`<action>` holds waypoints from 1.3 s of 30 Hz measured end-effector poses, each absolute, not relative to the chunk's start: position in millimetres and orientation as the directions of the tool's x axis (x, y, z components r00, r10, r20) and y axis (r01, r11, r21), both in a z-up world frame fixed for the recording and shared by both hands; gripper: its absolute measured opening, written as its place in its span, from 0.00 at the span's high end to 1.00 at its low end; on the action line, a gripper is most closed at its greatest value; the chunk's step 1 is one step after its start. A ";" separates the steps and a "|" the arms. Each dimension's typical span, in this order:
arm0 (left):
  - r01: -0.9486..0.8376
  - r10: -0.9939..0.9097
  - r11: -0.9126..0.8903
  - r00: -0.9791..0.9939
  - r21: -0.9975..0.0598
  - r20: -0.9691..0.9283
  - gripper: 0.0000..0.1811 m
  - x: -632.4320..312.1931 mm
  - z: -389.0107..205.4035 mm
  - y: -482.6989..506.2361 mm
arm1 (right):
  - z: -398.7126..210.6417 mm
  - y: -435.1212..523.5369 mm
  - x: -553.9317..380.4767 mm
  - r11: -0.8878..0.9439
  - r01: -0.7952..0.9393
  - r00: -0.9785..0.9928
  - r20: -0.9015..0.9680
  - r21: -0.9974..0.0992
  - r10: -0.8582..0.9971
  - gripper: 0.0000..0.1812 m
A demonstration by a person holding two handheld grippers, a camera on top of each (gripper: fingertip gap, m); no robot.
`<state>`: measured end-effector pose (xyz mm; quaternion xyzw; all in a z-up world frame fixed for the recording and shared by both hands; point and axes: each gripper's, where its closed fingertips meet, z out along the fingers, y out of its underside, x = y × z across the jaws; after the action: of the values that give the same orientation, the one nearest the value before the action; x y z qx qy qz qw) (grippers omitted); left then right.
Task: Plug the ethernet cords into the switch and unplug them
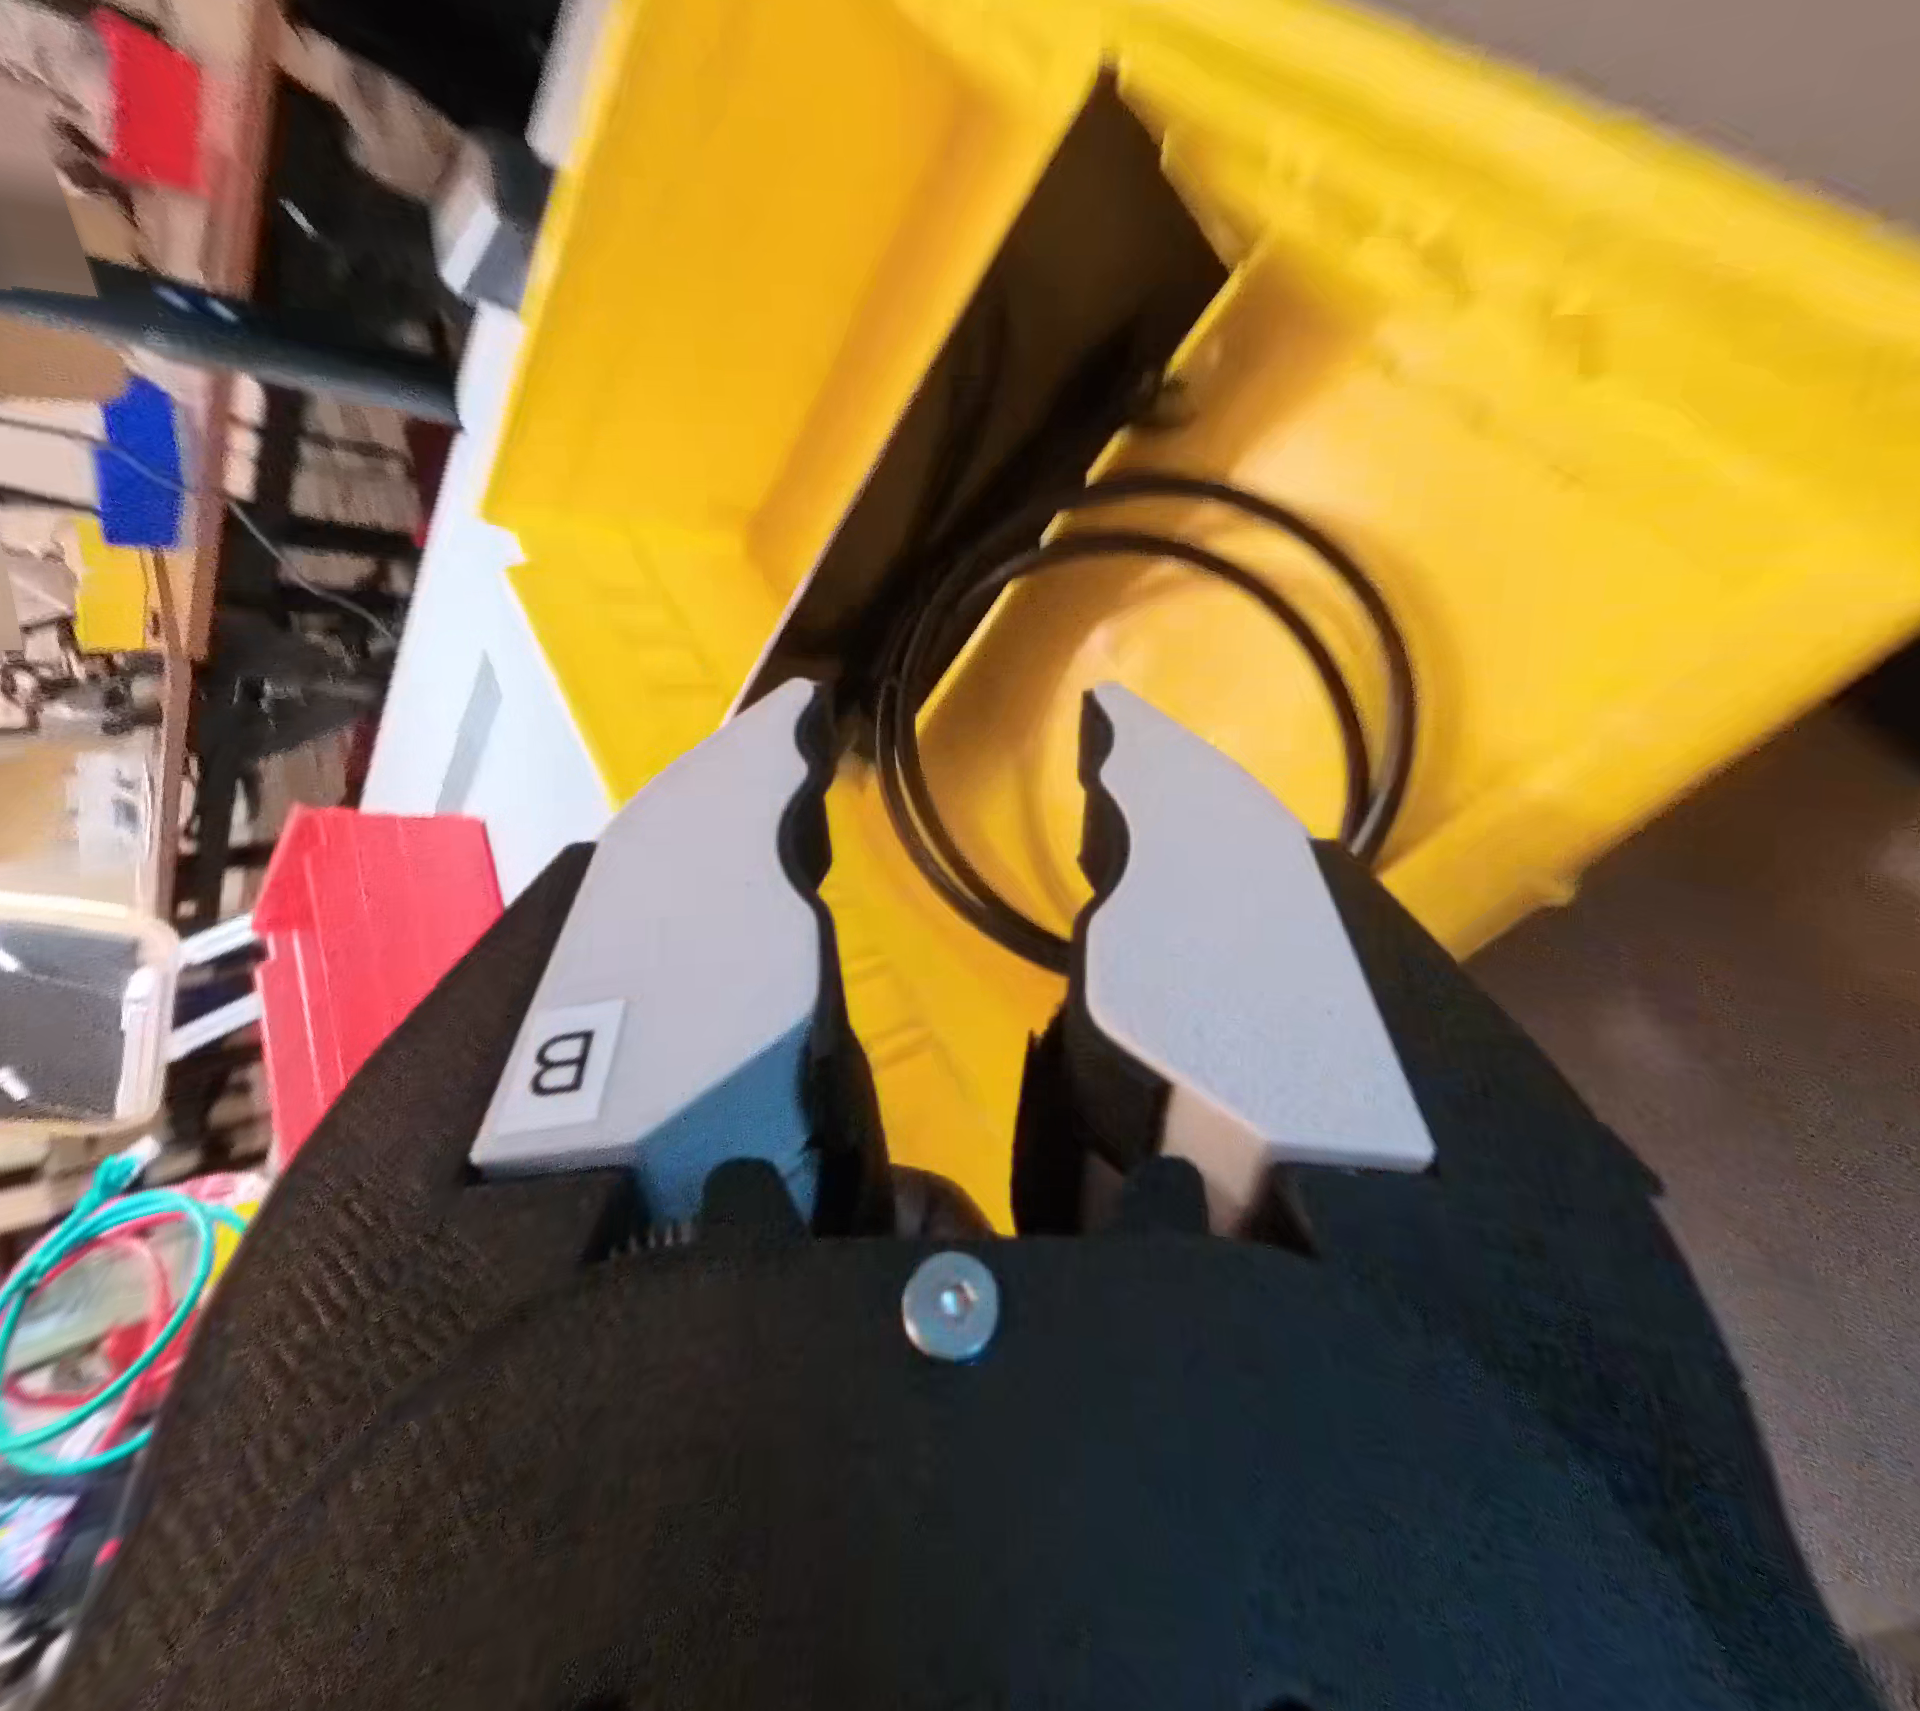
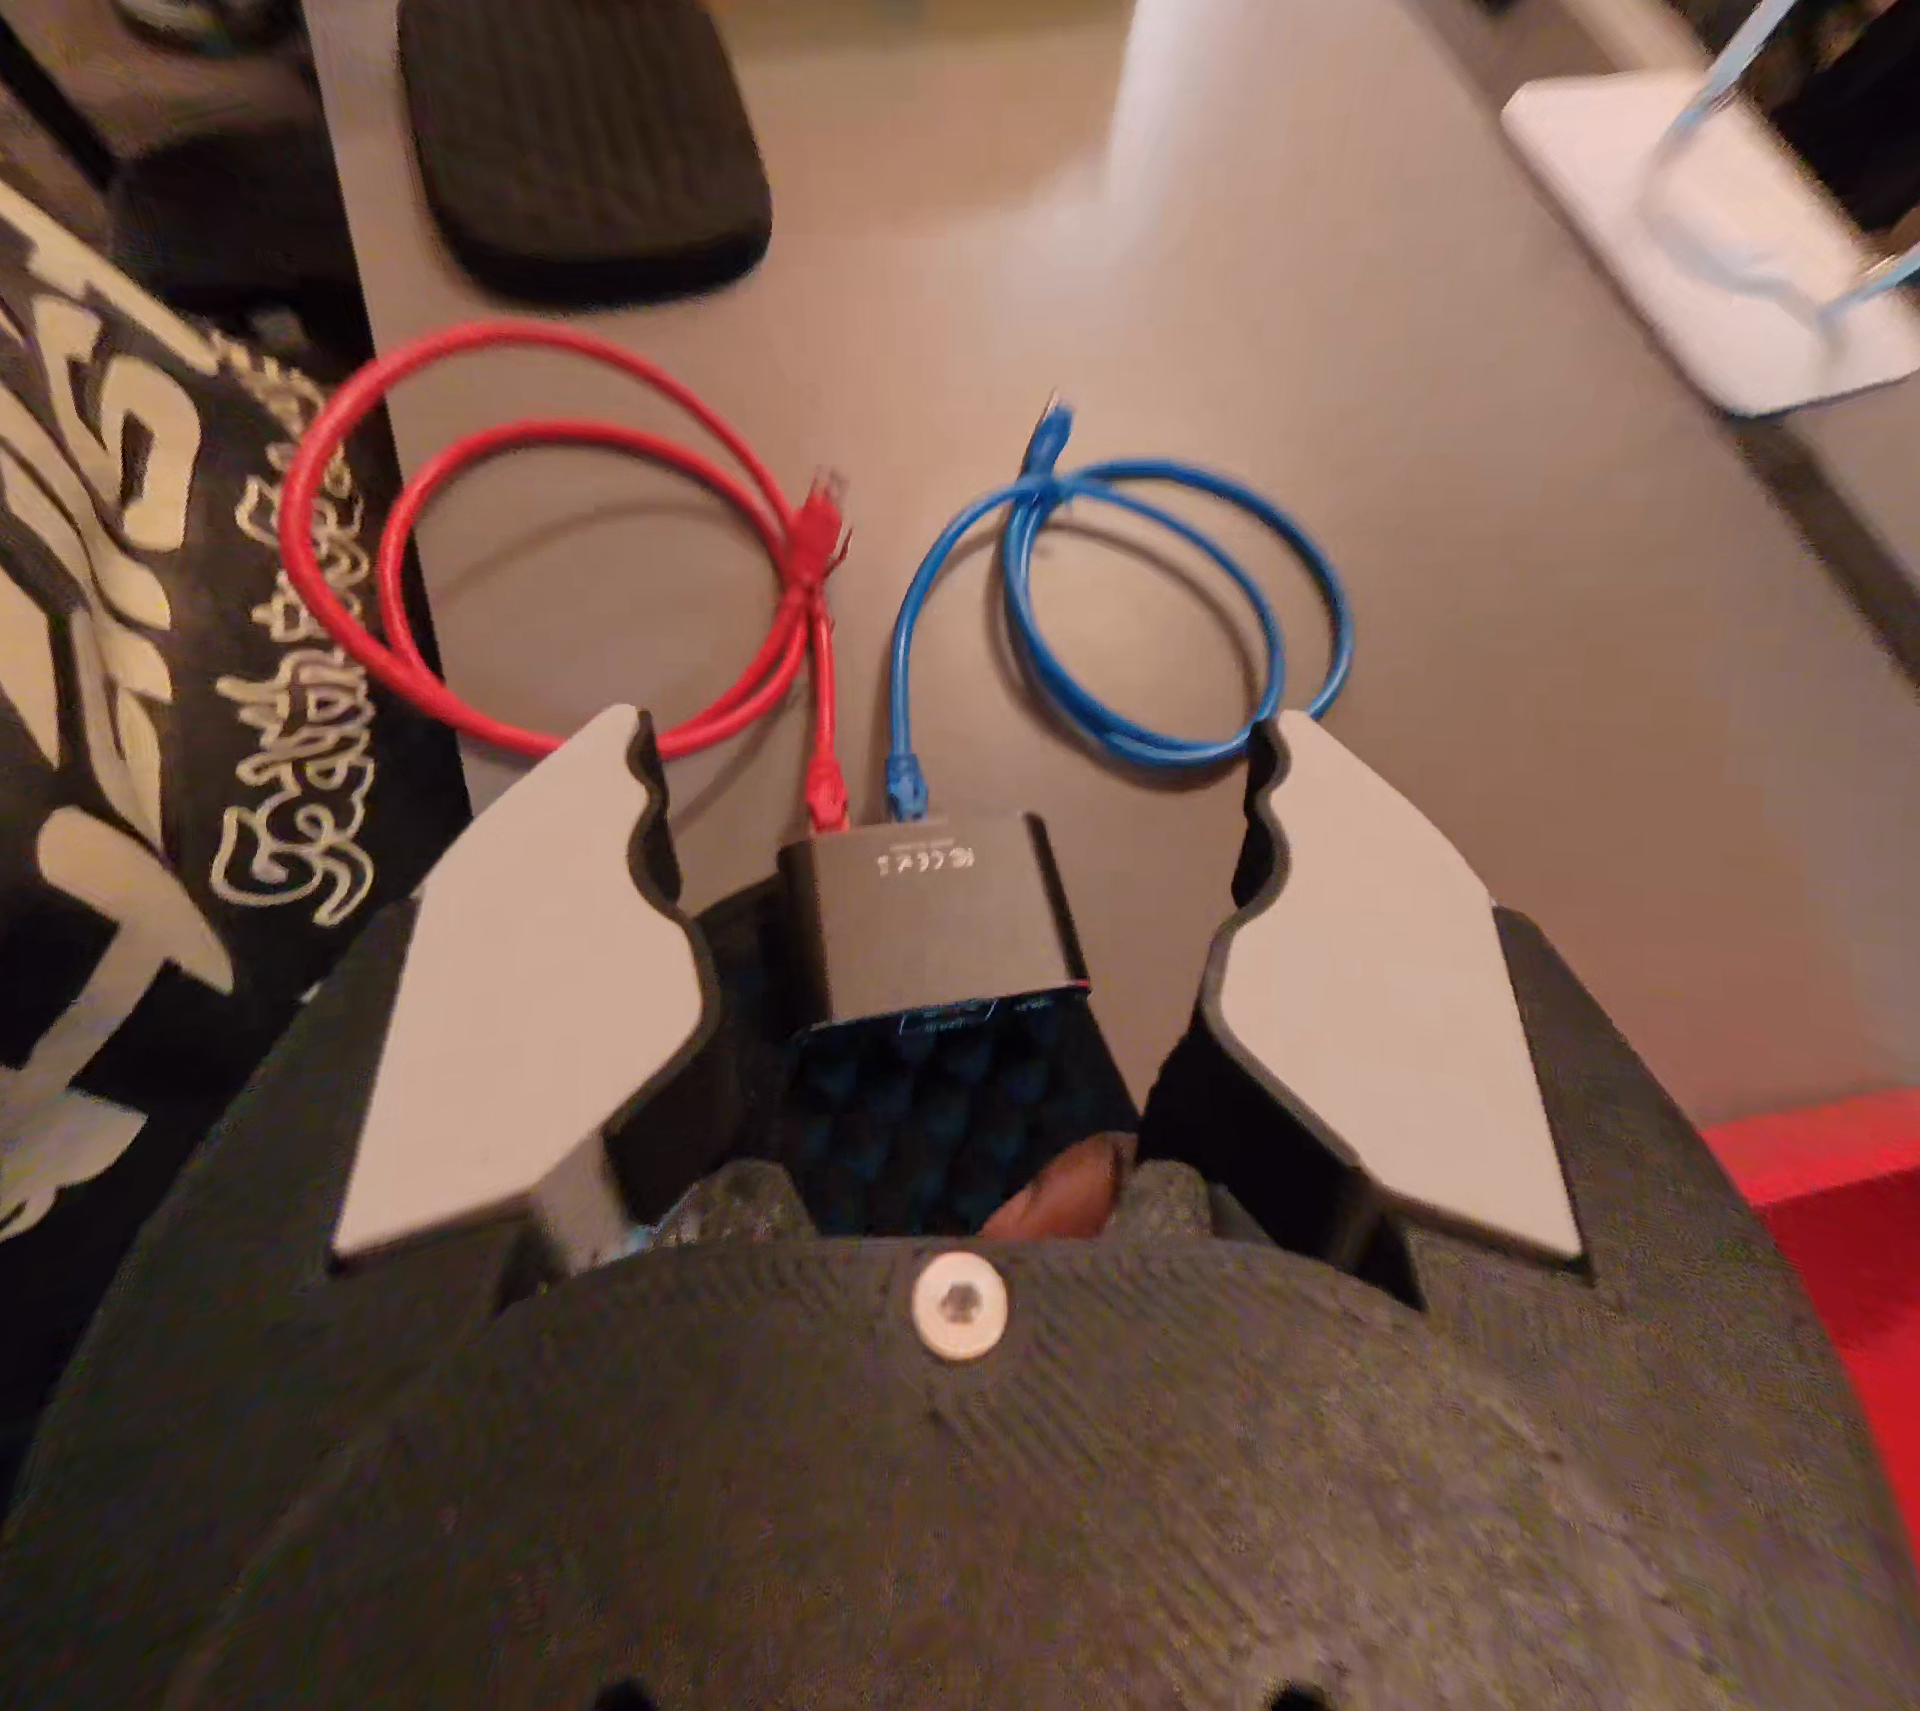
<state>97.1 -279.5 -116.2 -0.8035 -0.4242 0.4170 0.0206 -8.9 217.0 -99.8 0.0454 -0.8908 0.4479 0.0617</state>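
Right gripper (image 2: 956, 788): jaws wide apart, holding nothing.
Switch (image 2: 930, 918): small dark grey box with rounded edges, lying on the grey table (image 2: 1299, 435) between the grey fingers.
Red cord (image 2: 540, 539): coiled, one plug in the switch's far face.
Blue cord (image 2: 1122, 601): coiled, plugged in beside it.
Left gripper (image 1: 951, 726): jaws apart, empty.
Black cord (image 1: 1143, 674): looped, seemingly inside a blurred yellow bin (image 1: 1455, 311).

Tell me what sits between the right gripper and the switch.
Nothing visible does. The right gripper is open, its fingers either side of the switch, with only bare gaps between them. The red cord and blue cord are plugged into the switch's far face, beyond the fingertips.
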 end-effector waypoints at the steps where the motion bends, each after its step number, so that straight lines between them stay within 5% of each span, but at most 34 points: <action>1: 0.711 0.691 -0.625 0.313 -0.323 -0.651 0.75 94.5 -127.1 -291.1 | -92.5 216.7 -8.3 0.557 -0.146 -0.986 0.168 -0.817 -0.012 0.42; 6: 0.856 0.703 -0.497 0.301 -0.142 -0.645 0.74 81.9 -161.7 -333.9 | -79.1 215.1 3.4 0.463 -0.193 -0.975 0.222 -0.865 0.009 0.43; 13: 0.876 0.724 -0.467 0.297 -0.124 -0.623 0.80 70.7 -182.9 -351.1 | -63.0 212.7 23.2 0.356 -0.235 -0.968 0.251 -0.905 -0.001 0.43; 16: 0.868 0.690 -0.480 0.286 -0.125 -0.665 0.93 71.1 -181.2 -356.4 | -54.7 212.8 26.9 0.292 -0.224 -0.971 0.238 -0.930 0.012 0.44; 20: 0.864 0.624 -0.482 0.221 -0.146 -0.750 0.93 79.3 -153.3 -353.4 | -55.2 213.1 27.9 0.274 -0.239 -0.965 0.259 -0.931 0.035 0.45; 24: 0.825 0.579 -0.483 0.051 -0.292 -0.814 0.94 87.4 -103.8 -343.5 | -51.6 210.0 31.8 0.231 -0.243 -0.964 0.261 -0.942 0.049 0.46; 29: 0.614 0.305 -0.641 -0.347 -0.461 -0.887 0.94 103.4 -0.4 -307.5 | -39.6 199.0 42.0 0.113 -0.270 -0.957 0.280 -0.956 0.080 0.49; 34: 0.343 0.138 -0.841 -0.612 -0.419 -0.779 0.94 124.3 55.9 -214.5 | -26.9 172.6 68.5 -0.118 -0.207 -0.978 0.201 -0.971 0.056 0.56; 39: 0.084 0.202 -0.933 -0.683 -0.350 -0.702 0.94 120.3 47.5 -109.3 | -19.3 144.7 94.6 -0.285 0.147 -0.985 -0.114 -0.947 -0.129 0.61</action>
<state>120.3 -109.3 47.5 -0.3971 -0.1801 0.8994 0.0327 94.6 144.7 -19.3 -0.0076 -0.5916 0.8016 -0.0861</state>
